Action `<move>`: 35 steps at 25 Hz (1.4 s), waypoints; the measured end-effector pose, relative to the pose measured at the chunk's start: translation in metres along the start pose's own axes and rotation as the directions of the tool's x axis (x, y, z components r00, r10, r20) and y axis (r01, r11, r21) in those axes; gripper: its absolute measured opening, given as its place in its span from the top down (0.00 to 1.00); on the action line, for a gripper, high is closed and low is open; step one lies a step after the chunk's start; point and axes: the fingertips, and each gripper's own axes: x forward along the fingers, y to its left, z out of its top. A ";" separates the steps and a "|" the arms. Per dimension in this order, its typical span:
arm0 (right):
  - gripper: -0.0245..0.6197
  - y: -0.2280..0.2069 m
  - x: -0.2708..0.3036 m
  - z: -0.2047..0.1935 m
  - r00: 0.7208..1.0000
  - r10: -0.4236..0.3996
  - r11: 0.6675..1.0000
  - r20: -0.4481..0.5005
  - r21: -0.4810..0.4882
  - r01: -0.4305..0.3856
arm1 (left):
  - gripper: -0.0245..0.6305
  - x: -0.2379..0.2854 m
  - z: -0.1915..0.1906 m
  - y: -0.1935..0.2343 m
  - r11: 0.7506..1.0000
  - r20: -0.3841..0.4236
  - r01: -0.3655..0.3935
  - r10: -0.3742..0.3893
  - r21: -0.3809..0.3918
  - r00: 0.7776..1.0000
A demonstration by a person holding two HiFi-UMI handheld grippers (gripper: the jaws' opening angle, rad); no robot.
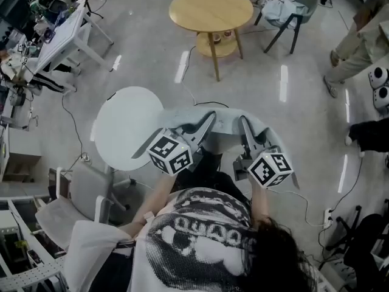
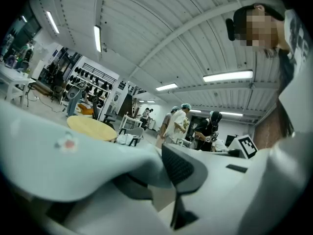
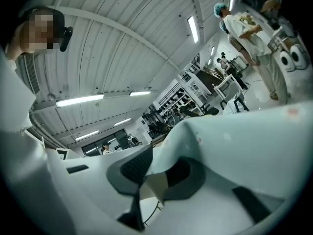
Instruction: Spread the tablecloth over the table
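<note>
I hold a pale blue tablecloth (image 1: 226, 120) bunched at waist height between both grippers. My left gripper (image 1: 208, 120) is shut on one edge of it; in the left gripper view the tablecloth (image 2: 58, 155) drapes over one jaw and runs in between the pads of the left gripper (image 2: 160, 156). My right gripper (image 1: 244, 124) is shut on the other edge; in the right gripper view the tablecloth (image 3: 244, 146) folds down between the pads of the right gripper (image 3: 155, 164). A bare round white table (image 1: 126, 125) stands just left of the grippers.
A round wooden table (image 1: 211, 9) stands ahead, with a grey chair (image 1: 290, 12) holding cloth beside it. A white desk (image 1: 67, 32) is at far left and a white chair (image 1: 82, 196) near my left side. A person (image 1: 358, 44) stands at right. Cables lie on the floor.
</note>
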 end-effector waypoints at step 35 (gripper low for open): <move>0.87 -0.068 0.325 0.127 0.998 0.047 0.989 -0.030 -0.136 -0.051 | 0.86 0.185 0.158 0.249 0.992 0.122 0.021 -0.037 0.127 0.992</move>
